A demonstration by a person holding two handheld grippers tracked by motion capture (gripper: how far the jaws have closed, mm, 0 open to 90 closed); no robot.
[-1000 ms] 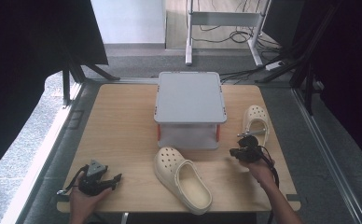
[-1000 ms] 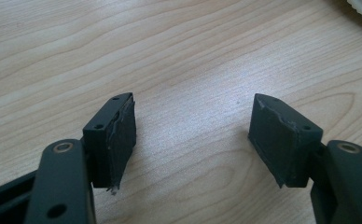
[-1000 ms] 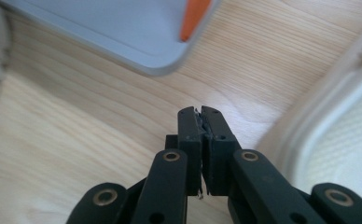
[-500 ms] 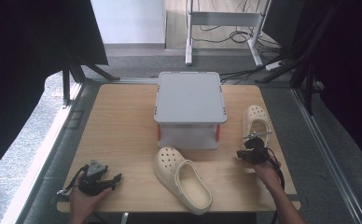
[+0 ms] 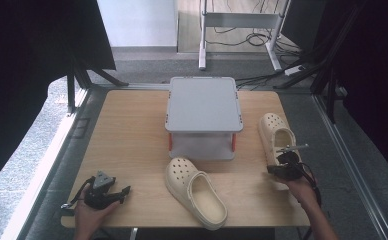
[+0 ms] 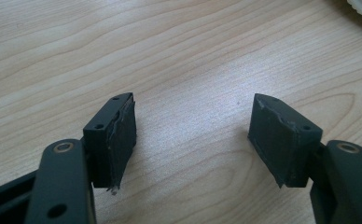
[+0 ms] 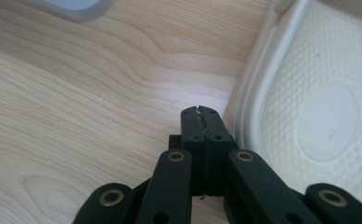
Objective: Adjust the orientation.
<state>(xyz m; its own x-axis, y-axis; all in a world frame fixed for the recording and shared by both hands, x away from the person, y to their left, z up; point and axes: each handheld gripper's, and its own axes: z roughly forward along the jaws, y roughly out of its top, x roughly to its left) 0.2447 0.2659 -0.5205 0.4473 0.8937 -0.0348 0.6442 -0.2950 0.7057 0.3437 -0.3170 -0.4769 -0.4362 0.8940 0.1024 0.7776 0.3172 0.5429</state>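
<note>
- Since the earlier frames, the right gripper (image 5: pixel 281 166) has slid across the table toward its right edge, from the gap beside the grey box to the near end of the right clog (image 5: pixel 277 137); the left gripper (image 5: pixel 113 194) has kept its place.
- Wooden table (image 5: pixel 127 135): it carries everything, with the grey lidded box (image 5: pixel 203 104) standing at its middle on a pale base with orange clips.
- Left clog (image 5: pixel 196 192): cream, lying at an angle just in front of the box, toe holes toward the box, heel toward the near edge.
- Right clog: cream, lying beside the box's right side, toe pointing away from the person; in the right gripper view its dimpled footbed (image 7: pixel 328 107) sits just right of the jaws.
- Right gripper: jaws pressed fully together with nothing between them, tips close against the clog's rim (image 7: pixel 244 102); whether they touch it I cannot tell.
- Left gripper: resting near the table's near left corner, jaws spread wide over bare wood, holding nothing.
</note>
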